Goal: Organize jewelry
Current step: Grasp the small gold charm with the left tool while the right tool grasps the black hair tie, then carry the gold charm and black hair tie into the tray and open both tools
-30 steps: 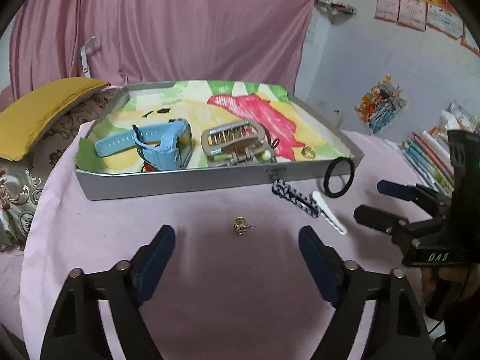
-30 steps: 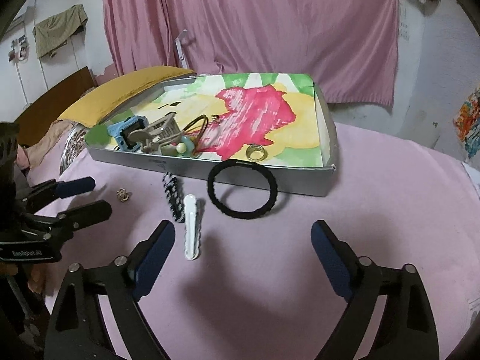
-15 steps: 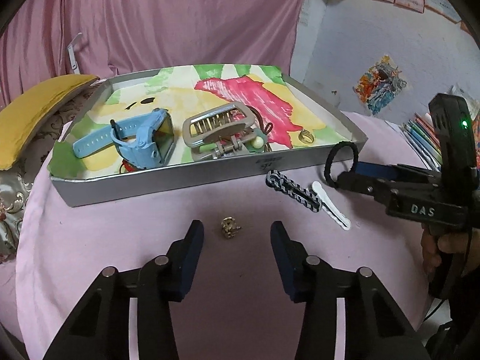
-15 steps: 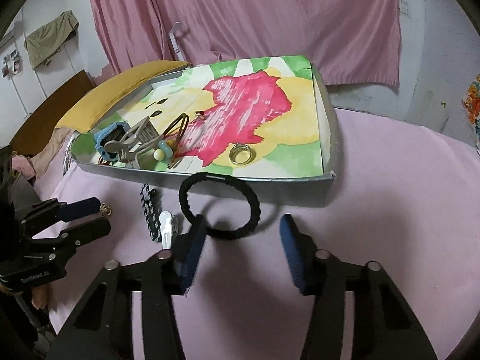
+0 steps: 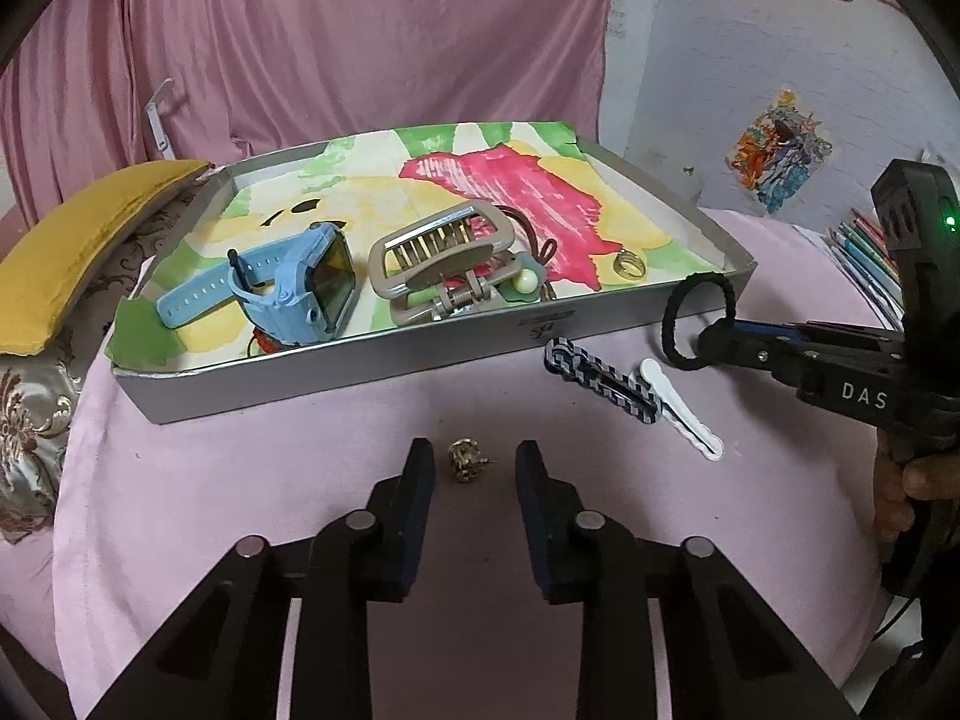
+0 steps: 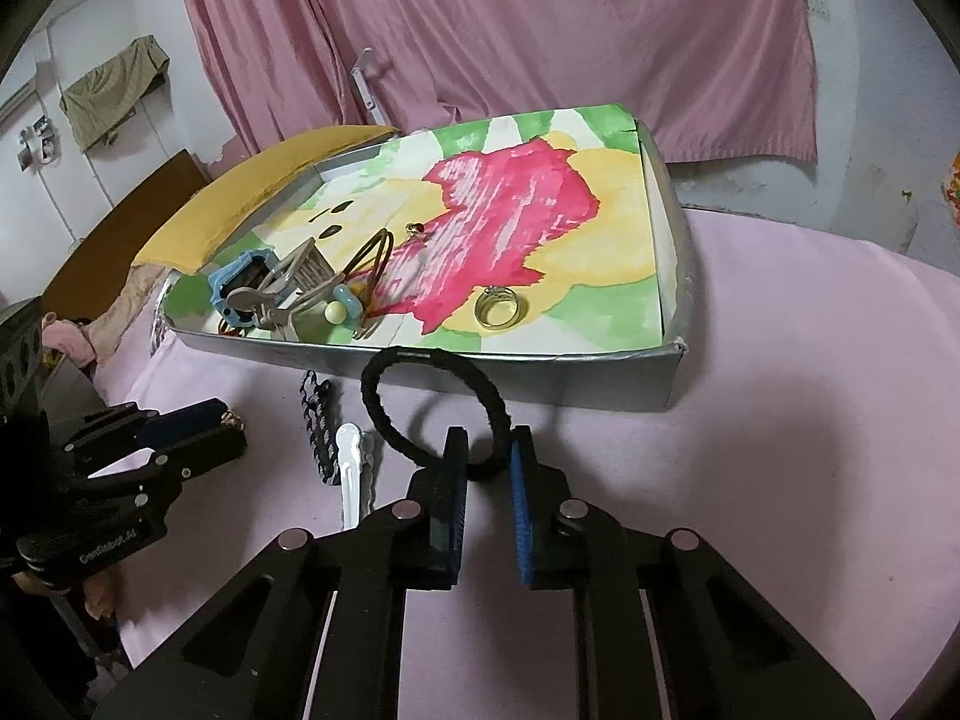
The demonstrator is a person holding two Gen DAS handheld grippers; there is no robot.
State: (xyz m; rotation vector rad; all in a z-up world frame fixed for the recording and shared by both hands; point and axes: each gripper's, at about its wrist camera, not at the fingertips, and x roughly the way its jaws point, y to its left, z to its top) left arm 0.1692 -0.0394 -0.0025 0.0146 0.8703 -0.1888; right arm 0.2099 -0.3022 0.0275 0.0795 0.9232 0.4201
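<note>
A small gold earring (image 5: 465, 461) lies on the pink cloth (image 5: 240, 492) of the tabletop, low in the centre of the left wrist view, framed by the left gripper (image 5: 471, 474), whose fingers (image 5: 415, 483) stand apart on either side of it without touching it. To its upper right lie a black-and-white patterned hair clip (image 5: 603, 381) and a white hair clip (image 5: 681, 415), side by side and touching. Further right, a black hair tie (image 5: 677, 324) stands up off the cloth, its lower edge pinched by the right gripper (image 6: 486, 468); in the right wrist view that gripper's fingers (image 6: 456, 480) are nearly together with the tie's (image 6: 384, 414) band caught between their tips, just below centre. Behind these, across the middle of both views, sits a shallow grey tray (image 5: 336, 363) lined with a painted sheet of green, yellow and pink. In it lie a blue watch (image 5: 282, 291) at the left, a beige claw clip (image 5: 444, 267) beside it, a pearl-topped piece (image 5: 527, 283) against the clip, brown loops behind it, and a gold ring (image 5: 629, 267) well apart to the right. In the right wrist view a tiny stud (image 6: 415, 230) shows further back on the pink paint. A pink curtain (image 5: 360, 42) fills the upper frame, and a yellow cushion (image 5: 72, 228) lies at the left edge.
</note>
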